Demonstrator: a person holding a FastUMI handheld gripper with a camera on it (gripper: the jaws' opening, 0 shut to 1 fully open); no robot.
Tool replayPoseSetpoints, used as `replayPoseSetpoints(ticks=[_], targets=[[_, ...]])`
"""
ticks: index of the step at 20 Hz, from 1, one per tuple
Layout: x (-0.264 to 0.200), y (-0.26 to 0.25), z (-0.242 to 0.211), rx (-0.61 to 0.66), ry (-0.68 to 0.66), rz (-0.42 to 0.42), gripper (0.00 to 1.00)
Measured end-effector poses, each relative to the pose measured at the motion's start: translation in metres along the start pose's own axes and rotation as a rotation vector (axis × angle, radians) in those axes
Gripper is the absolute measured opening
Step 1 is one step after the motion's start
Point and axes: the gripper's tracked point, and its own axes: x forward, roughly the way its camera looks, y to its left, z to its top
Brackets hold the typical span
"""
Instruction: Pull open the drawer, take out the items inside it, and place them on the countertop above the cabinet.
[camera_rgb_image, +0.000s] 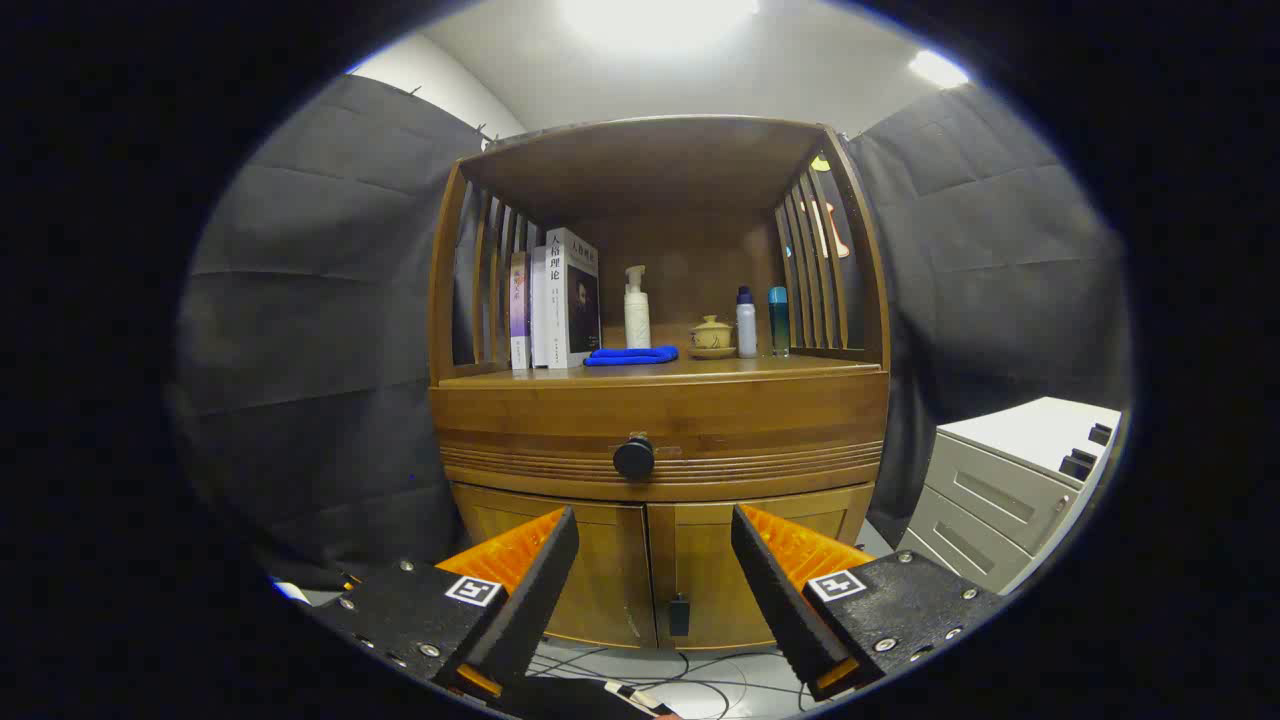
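A wooden cabinet stands straight ahead of me. Its drawer (660, 430) is closed, with a round black knob (634, 458) at the middle of the front. Above the drawer lies the countertop (770, 368), under an open shelf roof. My gripper (655, 525) is open, with nothing between its fingers. It hangs a short way in front of the cabinet, its fingertips below the knob and level with the two lower doors (650, 570). The drawer's contents are hidden.
On the countertop stand several books (555, 298) at the left, a blue cloth (632, 355), a white pump bottle (637, 310), a small lidded cup (712, 336) and two bottles (762, 322). A grey filing cabinet (1010, 480) stands to the right. Cables (660, 675) lie on the floor.
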Motion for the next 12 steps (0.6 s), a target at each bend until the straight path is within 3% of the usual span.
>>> replayPoseSetpoints(ticks=[4, 12], targets=[[0.001, 0.004, -0.028, -0.022, 0.06, 0.016, 0.95], [0.002, 0.0, -0.03, -0.009, 0.071, -0.003, 0.96]])
